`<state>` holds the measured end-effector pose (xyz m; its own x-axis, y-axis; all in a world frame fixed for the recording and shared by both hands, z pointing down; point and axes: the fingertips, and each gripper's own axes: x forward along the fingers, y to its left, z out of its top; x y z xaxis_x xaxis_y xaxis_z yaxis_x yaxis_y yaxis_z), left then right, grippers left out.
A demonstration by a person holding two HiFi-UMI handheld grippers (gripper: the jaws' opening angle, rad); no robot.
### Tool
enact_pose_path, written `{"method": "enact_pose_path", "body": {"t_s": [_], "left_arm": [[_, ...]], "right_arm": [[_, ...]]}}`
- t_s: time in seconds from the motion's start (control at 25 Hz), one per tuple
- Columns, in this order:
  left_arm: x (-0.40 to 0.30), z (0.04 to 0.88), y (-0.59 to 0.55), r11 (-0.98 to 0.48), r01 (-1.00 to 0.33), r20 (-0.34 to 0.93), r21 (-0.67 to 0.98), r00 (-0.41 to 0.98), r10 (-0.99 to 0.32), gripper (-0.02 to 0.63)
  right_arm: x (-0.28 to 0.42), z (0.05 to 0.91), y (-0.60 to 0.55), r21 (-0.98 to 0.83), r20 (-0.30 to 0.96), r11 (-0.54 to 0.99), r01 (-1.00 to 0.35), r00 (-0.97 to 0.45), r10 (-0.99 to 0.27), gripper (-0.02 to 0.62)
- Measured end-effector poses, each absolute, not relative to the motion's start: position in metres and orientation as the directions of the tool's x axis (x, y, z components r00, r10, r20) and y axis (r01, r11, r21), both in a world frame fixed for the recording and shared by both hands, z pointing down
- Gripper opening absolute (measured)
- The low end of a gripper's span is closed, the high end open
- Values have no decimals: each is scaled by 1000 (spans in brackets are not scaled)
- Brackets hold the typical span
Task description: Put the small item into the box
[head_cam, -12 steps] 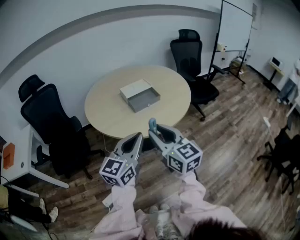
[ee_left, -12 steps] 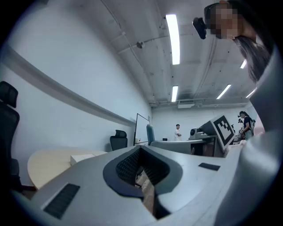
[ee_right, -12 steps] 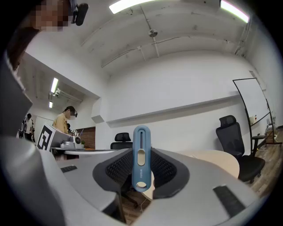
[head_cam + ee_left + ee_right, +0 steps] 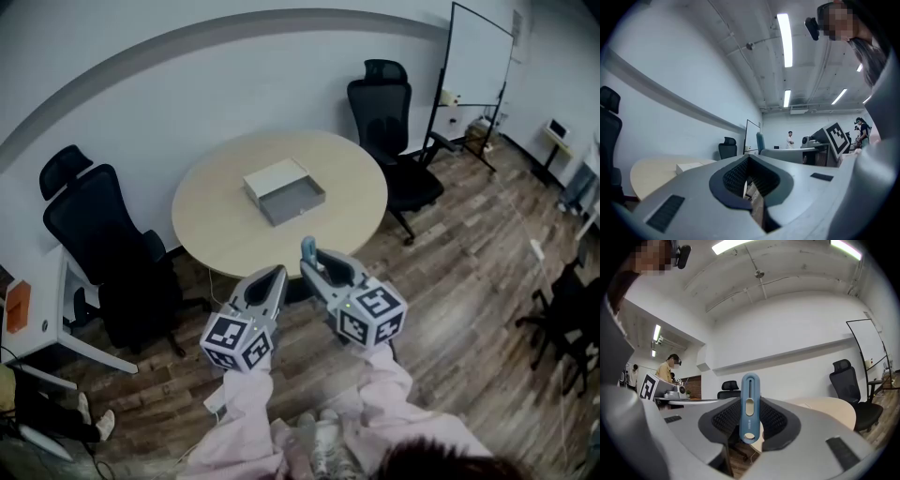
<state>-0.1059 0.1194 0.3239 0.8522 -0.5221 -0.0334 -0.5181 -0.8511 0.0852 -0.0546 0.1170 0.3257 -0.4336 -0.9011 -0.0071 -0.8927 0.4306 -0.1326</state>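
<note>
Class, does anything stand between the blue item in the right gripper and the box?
Nothing visible does. The blue item is clamped in the right gripper; the box lies open on the table, with only bare tabletop on its near side.

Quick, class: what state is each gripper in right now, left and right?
Left gripper: closed, nothing between its jaws.
Right gripper: closed on a small blue tool, which it holds upright.
</note>
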Motion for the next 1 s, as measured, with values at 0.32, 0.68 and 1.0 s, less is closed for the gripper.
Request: {"method": "enact_pose_path", "body": {"t_s": [0.32,0.68,1.0], "left_arm": [[-94,331,105,-843,-528,-20,99,846,-533,9],[-75,340,96,-835,-538,-11,114,840,-542,9],[-68,353,92,-828,-543,4,142,836,-548,9]], "right_arm": [[-41,335,102,-154,17,433,-888,-440,-898,126],[-24,345,89,-173,31,458,-872,-470,-882,126],[-18,355,85,-194,52,465,-864,-482,-874,126]]}}
